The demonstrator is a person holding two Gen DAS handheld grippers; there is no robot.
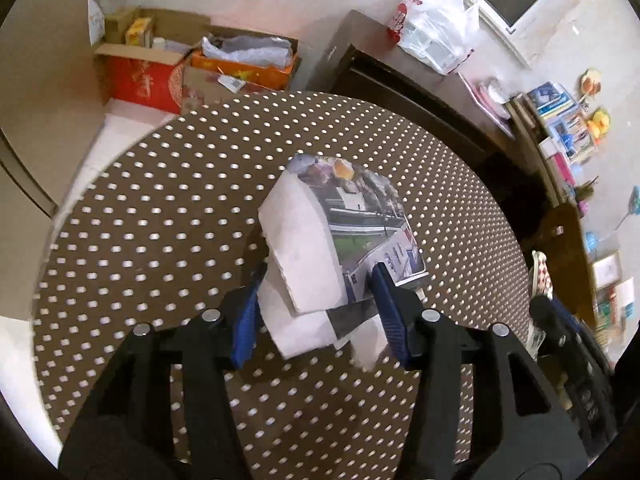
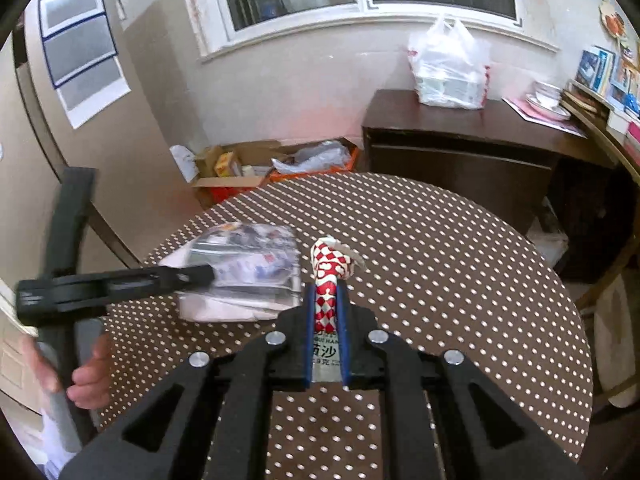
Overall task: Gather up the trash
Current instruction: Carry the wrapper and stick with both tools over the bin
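Your right gripper (image 2: 326,292) clamped the checkered wrapper (image 2: 330,270) above the tabletop (image 2: 440,280). Your left gripper (image 1: 316,280) straddled the folded paper (image 1: 320,236) mid-table, jaws half-closed, contact unclear. A shallow bite could have let loose sheets slip.

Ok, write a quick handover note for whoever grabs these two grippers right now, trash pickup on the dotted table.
Left gripper: jaws either side of the folded printed paper and white tissue on the polka-dot table; the pads look about on the bundle, but a firm pinch can't be confirmed.
Right gripper: shut on the red-and-white checked wrapper, held above the table.
Done: wrapper picked up.
Left: secure the paper and tissue bundle, then take both loads to a bin. No bin is identifiable in either view; cardboard boxes sit on the floor beyond the table.
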